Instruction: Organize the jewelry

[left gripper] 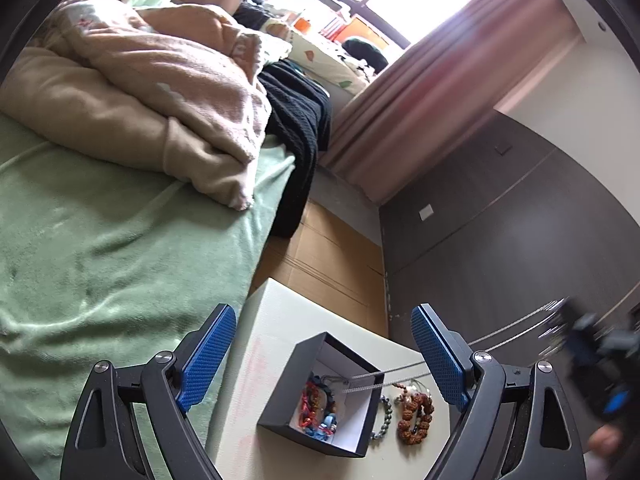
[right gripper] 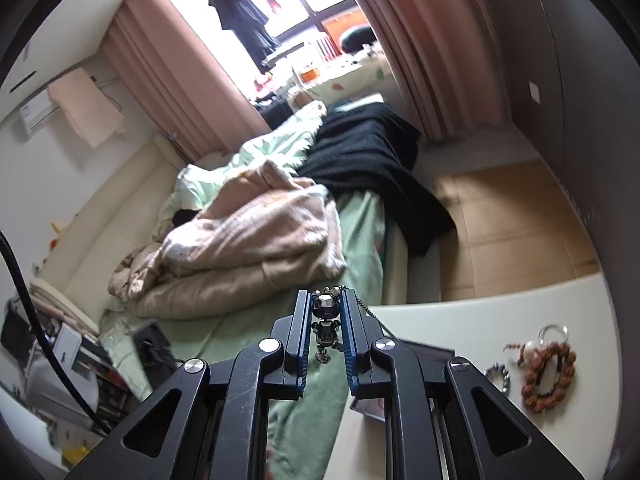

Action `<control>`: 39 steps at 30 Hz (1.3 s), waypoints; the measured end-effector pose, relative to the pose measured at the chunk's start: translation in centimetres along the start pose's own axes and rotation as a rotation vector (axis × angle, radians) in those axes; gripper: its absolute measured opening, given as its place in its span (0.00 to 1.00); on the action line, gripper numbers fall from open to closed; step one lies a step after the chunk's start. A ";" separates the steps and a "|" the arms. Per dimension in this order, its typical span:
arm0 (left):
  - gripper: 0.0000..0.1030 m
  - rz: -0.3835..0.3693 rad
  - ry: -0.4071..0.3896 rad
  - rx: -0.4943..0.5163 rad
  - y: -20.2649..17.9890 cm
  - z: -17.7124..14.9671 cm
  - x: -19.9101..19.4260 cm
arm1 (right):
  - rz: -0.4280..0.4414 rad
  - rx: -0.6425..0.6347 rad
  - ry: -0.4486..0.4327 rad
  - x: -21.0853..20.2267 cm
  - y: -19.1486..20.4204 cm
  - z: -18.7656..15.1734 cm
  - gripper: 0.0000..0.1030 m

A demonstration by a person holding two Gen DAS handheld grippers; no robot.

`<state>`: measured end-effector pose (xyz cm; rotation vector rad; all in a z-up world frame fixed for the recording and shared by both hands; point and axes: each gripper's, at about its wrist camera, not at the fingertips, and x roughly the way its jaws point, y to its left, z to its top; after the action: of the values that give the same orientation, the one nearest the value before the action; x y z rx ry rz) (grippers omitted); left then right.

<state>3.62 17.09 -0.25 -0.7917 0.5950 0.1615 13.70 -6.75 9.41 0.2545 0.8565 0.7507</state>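
Gripping a small metal figure pendant (right gripper: 326, 320) between its pads, the right hand-held gripper (right gripper: 327, 312) trails the silver chain (left gripper: 400, 374) back to the open black jewelry box (left gripper: 320, 396) on the bench (left gripper: 276, 320). The left hand-held gripper (left gripper: 324, 356) hangs above the box, spread wide and empty. Beside the box lie a brown bead bracelet (left gripper: 414, 416) and a grey bead bracelet (left gripper: 386, 416); beyond is the bed (left gripper: 80, 240).

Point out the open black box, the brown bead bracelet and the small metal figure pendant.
Open black box (left gripper: 280, 420), left wrist view, its outer wall.
Brown bead bracelet (right gripper: 530, 392), right wrist view, its beads.
Small metal figure pendant (right gripper: 326, 306), right wrist view, its head.

Home bedroom: bed (left gripper: 100, 240), curtains (left gripper: 420, 100).
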 end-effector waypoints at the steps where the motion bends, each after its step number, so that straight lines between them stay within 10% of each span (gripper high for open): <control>1: 0.87 0.002 -0.002 -0.003 0.1 0.1 0.0 | -0.005 0.015 0.017 0.8 -0.7 -0.5 0.16; 9: 0.87 0.017 0.001 0.002 0.0 0.1 0.3 | -0.044 0.081 0.113 5.3 -4.8 -3.3 0.17; 12: 0.87 0.023 0.005 0.020 -0.4 -0.1 0.5 | -0.029 0.128 0.145 5.9 -6.6 -4.1 0.48; 39: 0.87 0.002 0.142 0.361 -11.0 -7.6 5.6 | -0.118 0.434 0.048 -3.6 -20.8 -9.9 0.82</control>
<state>8.75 3.51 -0.73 -0.4546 0.7345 -0.0019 14.97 -25.09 -4.94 0.5673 1.0672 0.4556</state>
